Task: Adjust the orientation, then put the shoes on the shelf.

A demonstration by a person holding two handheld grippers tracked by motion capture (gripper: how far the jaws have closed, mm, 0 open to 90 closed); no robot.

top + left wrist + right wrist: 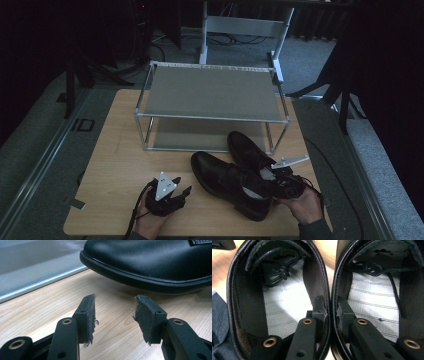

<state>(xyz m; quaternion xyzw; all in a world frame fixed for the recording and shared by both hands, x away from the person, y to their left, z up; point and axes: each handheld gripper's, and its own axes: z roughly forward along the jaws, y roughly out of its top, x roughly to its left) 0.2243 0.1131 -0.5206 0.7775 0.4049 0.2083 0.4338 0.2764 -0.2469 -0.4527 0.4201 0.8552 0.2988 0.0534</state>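
Note:
Two black leather lace-up shoes lie side by side on the wooden table [120,160], toes toward the rack: the nearer one [220,177] and the farther one [246,146]. My right gripper [270,184] reaches into their heel openings. Up close, one jaw of the right gripper [330,307] sits inside each shoe, pinching together the inner wall of the left-hand shoe [283,302] and that of the right-hand shoe [372,297]. My left gripper [183,193] rests low on the table, short of the nearer shoe's toe [150,262]; the left gripper [115,315] stands open with only bare wood between its pads.
A two-tier metal shoe rack [210,92] with grey shelves stands at the back of the table; its lower shelf edge [30,277] runs just beyond the shoe's toe. Dark floor, cables and stand legs surround the table. A sleeve shows at the left edge [219,322].

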